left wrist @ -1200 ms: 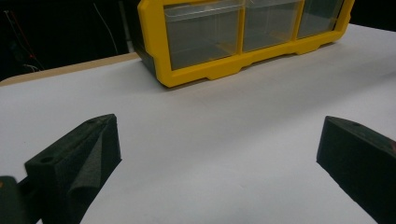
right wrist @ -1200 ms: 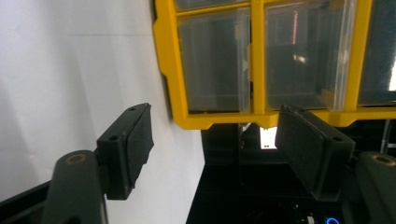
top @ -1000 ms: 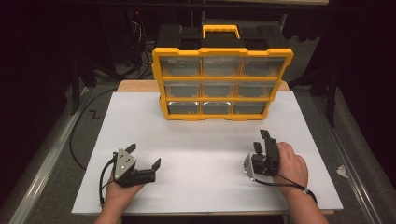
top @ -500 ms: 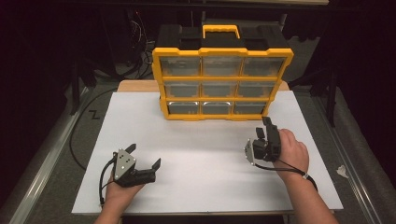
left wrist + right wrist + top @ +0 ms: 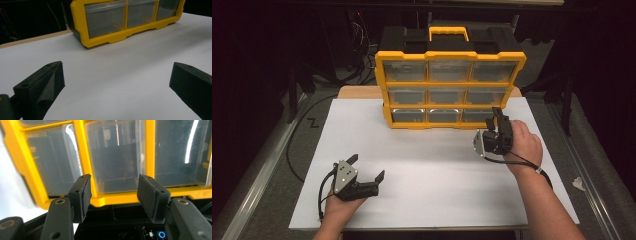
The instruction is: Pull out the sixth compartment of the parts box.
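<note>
The right gripper (image 5: 495, 120), jaws half open and just closing on nothing, nears the yellow plastic drawer organizer (image 5: 451, 90); the left gripper (image 5: 368, 169) rests wide open on the white worktop (image 5: 432, 175).

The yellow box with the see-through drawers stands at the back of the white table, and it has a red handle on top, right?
Almost. The handle on top is yellow, not red, as the high view shows. The rest holds: the yellow box with see-through drawers stands at the back of the white table.
</note>
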`<state>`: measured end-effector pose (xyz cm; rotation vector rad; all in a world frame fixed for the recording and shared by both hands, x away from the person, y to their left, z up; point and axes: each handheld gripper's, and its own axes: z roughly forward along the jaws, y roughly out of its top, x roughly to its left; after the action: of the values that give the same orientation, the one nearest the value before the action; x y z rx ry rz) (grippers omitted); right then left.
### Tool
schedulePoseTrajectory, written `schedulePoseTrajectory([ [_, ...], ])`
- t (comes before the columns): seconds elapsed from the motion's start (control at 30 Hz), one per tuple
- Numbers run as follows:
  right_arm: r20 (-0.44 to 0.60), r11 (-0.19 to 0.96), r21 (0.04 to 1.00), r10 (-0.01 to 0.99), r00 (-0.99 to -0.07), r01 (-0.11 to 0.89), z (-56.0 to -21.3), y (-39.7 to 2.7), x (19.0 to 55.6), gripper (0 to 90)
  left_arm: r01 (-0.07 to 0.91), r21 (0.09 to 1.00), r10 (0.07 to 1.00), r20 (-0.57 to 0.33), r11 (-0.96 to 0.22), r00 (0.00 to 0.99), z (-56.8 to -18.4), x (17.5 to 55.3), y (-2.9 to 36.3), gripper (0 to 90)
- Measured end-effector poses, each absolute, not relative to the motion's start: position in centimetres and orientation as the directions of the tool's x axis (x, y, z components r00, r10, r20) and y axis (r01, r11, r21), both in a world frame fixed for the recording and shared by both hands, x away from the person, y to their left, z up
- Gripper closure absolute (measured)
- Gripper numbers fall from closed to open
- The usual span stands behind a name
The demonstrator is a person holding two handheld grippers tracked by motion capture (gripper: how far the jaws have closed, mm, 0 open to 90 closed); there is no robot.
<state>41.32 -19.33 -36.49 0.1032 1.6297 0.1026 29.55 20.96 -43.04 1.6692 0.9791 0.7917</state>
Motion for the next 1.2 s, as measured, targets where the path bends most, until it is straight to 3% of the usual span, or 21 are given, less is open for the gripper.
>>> schedulePoseTrajectory([
  [0.57, -0.992, 0.993, 0.12, 0.12, -0.036, 0.002, -34.0, -19.0, 44.0, 55.5, 0.234, 0.958, 0.884, 0.041, -0.167, 0.466, -43.1, 29.6, 21.0, 0.6],
  [1.2, -0.999, 1.0, 0.023, 0.022, -0.044, -0.016, -33.2, -17.6, 46.4, 67.2, 0.239, 0.958, 0.884, 0.028, -0.157, 0.466, -43.1, 29.6, 21.3, 0.6],
])
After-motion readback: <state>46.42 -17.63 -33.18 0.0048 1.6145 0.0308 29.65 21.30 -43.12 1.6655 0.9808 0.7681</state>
